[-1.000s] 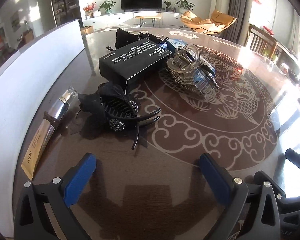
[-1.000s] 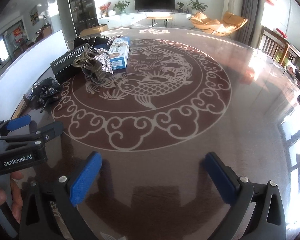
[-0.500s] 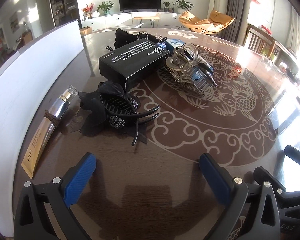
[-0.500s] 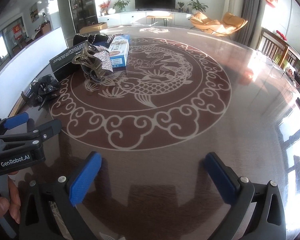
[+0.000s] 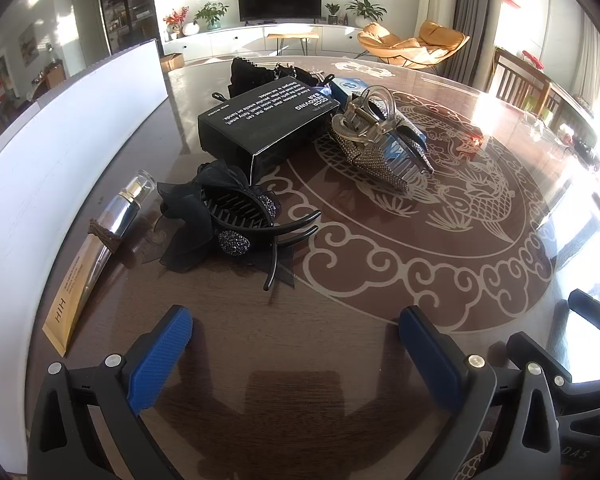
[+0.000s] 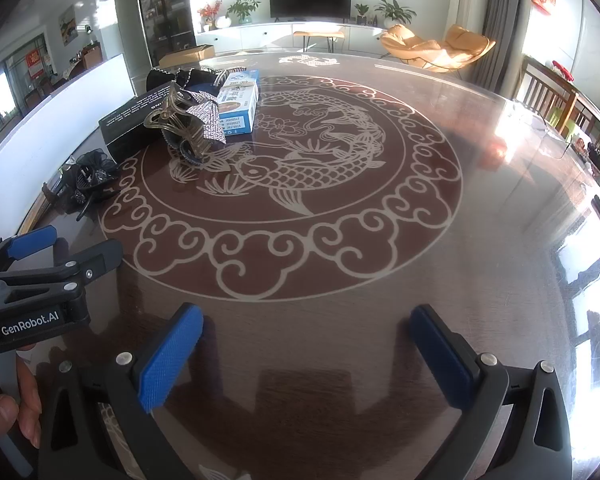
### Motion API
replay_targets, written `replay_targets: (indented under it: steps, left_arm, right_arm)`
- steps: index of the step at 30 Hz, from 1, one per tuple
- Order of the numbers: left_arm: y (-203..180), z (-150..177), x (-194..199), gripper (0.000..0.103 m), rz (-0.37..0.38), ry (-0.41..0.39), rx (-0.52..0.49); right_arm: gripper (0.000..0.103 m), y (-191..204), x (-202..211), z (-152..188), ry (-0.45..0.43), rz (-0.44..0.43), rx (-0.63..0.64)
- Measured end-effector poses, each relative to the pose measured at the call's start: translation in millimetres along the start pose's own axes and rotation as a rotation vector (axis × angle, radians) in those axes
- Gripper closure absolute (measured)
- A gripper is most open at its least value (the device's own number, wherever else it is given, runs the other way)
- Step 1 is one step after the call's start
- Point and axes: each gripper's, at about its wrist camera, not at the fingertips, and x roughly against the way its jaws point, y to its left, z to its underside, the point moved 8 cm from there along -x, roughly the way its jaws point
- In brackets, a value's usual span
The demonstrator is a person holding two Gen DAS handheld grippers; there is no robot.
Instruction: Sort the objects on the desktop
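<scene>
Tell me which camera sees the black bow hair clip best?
The left wrist view: the black bow hair clip lies close and large, with teeth and sparkly beads clear. The right wrist view shows it small, far off at the left edge.

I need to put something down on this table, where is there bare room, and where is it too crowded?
The fish pattern and everything right of it is bare. So is the strip between the black hair clip and the left gripper. Crowded: the far left, where the black box, rhinestone clip, blue box and bottle cluster beside the white board.
</scene>
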Motion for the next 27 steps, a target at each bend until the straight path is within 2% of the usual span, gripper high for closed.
replay_targets:
  steps: [27]
  left_arm:
    - [0.8, 1.6, 0.3, 0.000, -0.003, 0.002, 0.002]
  right_arm:
    - [0.000, -0.5, 0.1, 0.2, 0.000, 0.000, 0.000]
